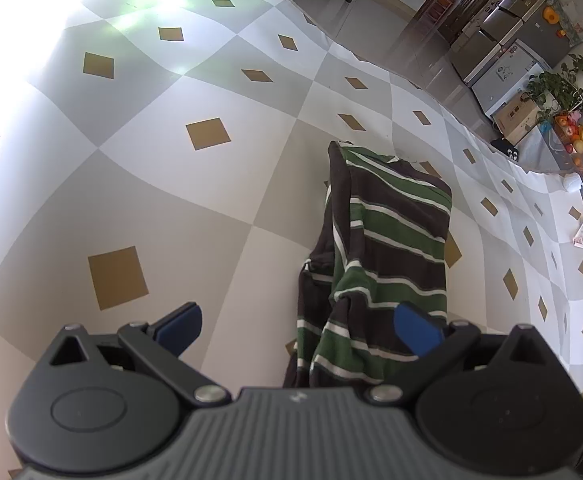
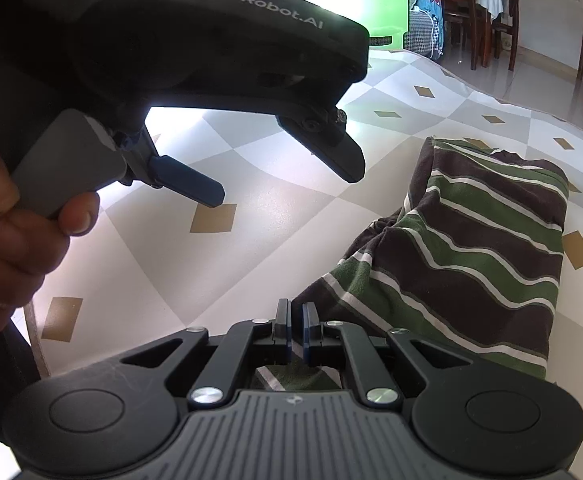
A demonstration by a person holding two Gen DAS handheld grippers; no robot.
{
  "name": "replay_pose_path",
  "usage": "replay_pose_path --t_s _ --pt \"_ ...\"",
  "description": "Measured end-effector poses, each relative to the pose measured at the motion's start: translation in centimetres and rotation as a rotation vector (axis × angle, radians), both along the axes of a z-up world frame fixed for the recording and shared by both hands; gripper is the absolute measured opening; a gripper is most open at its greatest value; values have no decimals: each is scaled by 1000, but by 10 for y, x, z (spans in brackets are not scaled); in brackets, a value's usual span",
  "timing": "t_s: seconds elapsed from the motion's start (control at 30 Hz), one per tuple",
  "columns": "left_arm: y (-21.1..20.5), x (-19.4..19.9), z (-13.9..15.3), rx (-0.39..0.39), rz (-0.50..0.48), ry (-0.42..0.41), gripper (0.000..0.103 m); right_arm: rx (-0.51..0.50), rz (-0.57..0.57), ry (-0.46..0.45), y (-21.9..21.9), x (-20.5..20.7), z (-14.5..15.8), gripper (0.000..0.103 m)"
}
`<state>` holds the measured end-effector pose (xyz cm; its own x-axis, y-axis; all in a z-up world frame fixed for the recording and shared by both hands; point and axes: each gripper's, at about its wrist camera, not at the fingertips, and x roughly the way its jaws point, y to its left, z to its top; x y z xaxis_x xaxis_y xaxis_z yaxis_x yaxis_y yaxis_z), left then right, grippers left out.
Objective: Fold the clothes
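Right wrist view puts our right gripper (image 2: 296, 322) nearest, its jaws drawn almost together with a thin gap; striped cloth shows directly under the linkage, but whether the pads pinch a hem we cannot tell. Just beyond lies the striped shirt (image 2: 479, 248), brown and green with white lines, gathered into a long narrow bundle on the checked cloth of the table (image 2: 227, 264). Its near end is rumpled and bunched; its far end looks squarer. Up and to the left, our left gripper (image 2: 287, 184) hangs above the table with jaws spread wide, holding nothing, a hand (image 2: 15, 240) wrapped around its handle.

From the left wrist view, the same released jaws (image 1: 297, 328) frame the shirt's (image 1: 387, 248) near end.

We judge the shirt partly folded: sides appear brought in lengthwise, yet the bundle is uneven. What seems left is flattening and shortening it.
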<state>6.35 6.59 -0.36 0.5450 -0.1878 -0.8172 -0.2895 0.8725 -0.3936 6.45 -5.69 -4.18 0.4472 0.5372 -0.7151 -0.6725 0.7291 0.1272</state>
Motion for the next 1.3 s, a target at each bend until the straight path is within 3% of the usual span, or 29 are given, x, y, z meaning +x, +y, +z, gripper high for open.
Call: replay_pose_path --t_s 0.17,0.33,0.43,0.63,0.87,1.0,1.3 --pt "-1 1 0 1 -3 0 103 91 -30 70 -5 11 -4 6" --pt "-6 3 0 10 -6 5 103 94 -3 138 1 11 -24 7" --pt "-11 5 -1 19 -17 10 103 62 27 101 7 4 -27 10" --pt "-17 9 -4 52 -23 20 103 42 41 148 -1 3 -15 33" --pt "-23 9 -10 73 -42 39 103 -53 23 118 -43 0 3 37" --pt "-26 9 -14 85 -53 50 103 -57 -21 132 -74 -1 6 37" --pt "-57 8 -18 107 -168 28 103 -85 -19 147 -102 -18 12 37"
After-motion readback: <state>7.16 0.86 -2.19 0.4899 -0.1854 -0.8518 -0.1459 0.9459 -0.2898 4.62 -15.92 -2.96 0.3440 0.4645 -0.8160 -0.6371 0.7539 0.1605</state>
